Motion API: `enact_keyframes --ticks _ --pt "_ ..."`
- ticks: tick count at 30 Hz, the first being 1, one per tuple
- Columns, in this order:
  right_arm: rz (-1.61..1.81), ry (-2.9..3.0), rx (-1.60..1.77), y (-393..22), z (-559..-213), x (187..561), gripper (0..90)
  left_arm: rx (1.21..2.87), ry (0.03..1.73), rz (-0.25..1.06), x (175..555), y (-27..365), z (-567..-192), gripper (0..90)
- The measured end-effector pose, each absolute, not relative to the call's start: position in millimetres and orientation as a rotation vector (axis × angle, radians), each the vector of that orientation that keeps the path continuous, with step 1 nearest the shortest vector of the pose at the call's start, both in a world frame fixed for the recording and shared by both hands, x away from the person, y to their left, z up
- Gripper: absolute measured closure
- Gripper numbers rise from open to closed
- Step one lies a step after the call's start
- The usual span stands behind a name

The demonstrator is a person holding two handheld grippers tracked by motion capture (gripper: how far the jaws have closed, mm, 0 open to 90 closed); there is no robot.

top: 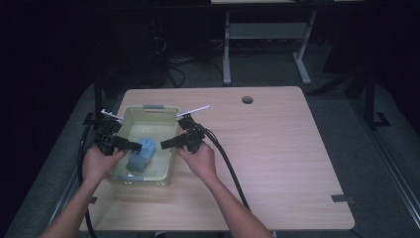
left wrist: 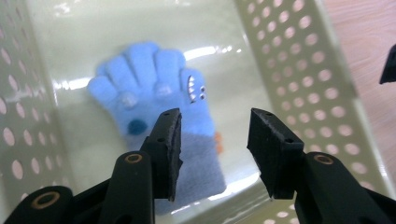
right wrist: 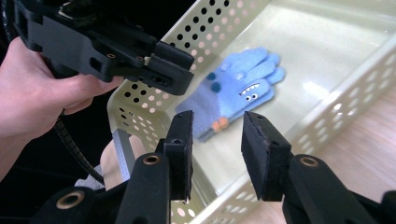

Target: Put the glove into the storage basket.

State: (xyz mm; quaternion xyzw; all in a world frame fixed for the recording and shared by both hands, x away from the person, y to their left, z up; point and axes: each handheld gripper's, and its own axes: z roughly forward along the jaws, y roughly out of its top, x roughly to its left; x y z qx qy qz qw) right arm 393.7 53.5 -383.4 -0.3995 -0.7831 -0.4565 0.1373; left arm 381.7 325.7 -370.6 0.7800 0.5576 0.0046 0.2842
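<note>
A soft, light blue knitted glove [left wrist: 154, 98] lies in the pale perforated plastic basket [left wrist: 299, 60], centre frame; both claws, left [left wrist: 215, 140] and right [right wrist: 217, 142], hover released. Pinch its grey cuff.

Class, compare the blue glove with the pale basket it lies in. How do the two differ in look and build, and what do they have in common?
The glove is blue with a grey cuff; the basket is pale yellow-green. The glove looks soft and fuzzy, while the basket looks rigid, its walls full of round holes. The glove lies flat on the floor of the basket, while the basket stands on the wooden table. Neither is held by a hand-held gripper.
</note>
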Motion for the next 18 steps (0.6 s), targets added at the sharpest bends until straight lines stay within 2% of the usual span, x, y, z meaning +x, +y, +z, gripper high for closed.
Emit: enact_keyframes --ticks 18 --pt "-1.379 -2.240 -1.207 17 -372 395 60.2 2.012 1.444 -0.016 384 311 -361 50.4"
